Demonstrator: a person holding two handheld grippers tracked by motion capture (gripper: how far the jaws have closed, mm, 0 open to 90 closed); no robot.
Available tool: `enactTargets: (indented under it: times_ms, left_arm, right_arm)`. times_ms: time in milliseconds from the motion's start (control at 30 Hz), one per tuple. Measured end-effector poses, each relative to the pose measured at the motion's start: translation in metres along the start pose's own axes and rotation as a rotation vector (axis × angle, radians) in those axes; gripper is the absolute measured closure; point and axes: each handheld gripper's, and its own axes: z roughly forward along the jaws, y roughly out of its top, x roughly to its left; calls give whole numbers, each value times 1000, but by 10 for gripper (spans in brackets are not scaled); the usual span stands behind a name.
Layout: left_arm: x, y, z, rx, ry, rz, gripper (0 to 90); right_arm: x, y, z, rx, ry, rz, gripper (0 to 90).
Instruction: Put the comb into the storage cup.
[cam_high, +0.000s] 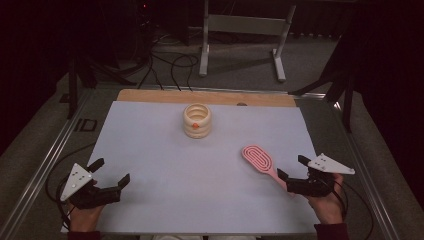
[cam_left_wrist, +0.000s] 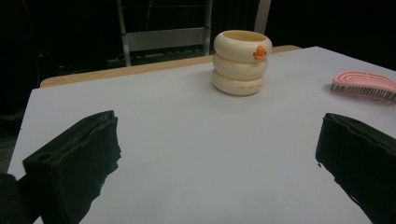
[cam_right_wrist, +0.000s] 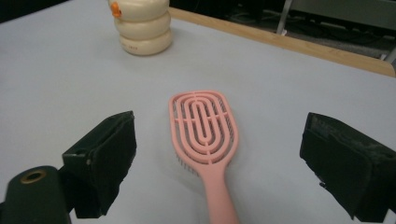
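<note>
One pink hairbrush (cam_right_wrist: 204, 128) lies bristles-down between my right gripper (cam_right_wrist: 217, 161)'s spread jaws, near the table's right edge. It looks light, stiff, slick plastic; I'd pinch its narrow handle. My left gripper (cam_high: 109, 172) hangs agape.

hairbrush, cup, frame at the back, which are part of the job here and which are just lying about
In the job:
pink hairbrush, its handle between the open right gripper
cream ringed cup, probably

Lying about:
grey metal frame behind the table
floor cables
</note>
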Motion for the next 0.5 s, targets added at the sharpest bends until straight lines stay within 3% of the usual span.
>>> enactTargets:
  times_ms: [500]
  left_arm:
    - [0,-1,1,7,0,1,2]
  right_arm:
    - [-2,16,26,153,16,-45,100]
